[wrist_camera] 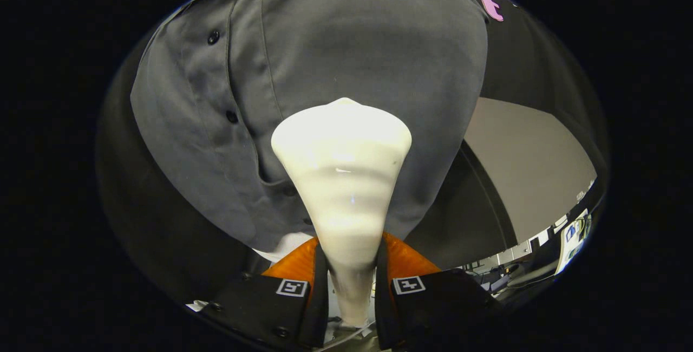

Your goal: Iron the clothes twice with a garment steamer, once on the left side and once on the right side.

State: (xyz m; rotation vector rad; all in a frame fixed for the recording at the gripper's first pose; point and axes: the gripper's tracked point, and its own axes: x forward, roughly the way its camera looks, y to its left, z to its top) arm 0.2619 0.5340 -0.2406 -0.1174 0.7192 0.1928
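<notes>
A white garment steamer (342, 178) runs forward from between my fingers, its neck clamped by both of them and its wide head flaring ahead. My gripper (351, 265) is shut on the steamer's neck. The head rests against a grey button-up shirt (346, 54) that hangs on the booth wall. The head sits right of the shirt's button placket (230, 116), which runs down the shirt left of the steamer with dark buttons. The steamer's face against the cloth is hidden from me.
To the right of the shirt a pale grey floor or panel (528, 173) shows beyond the black cloth wall (520, 65). Far right and low lies a cluttered area with cables and small objects (568, 238).
</notes>
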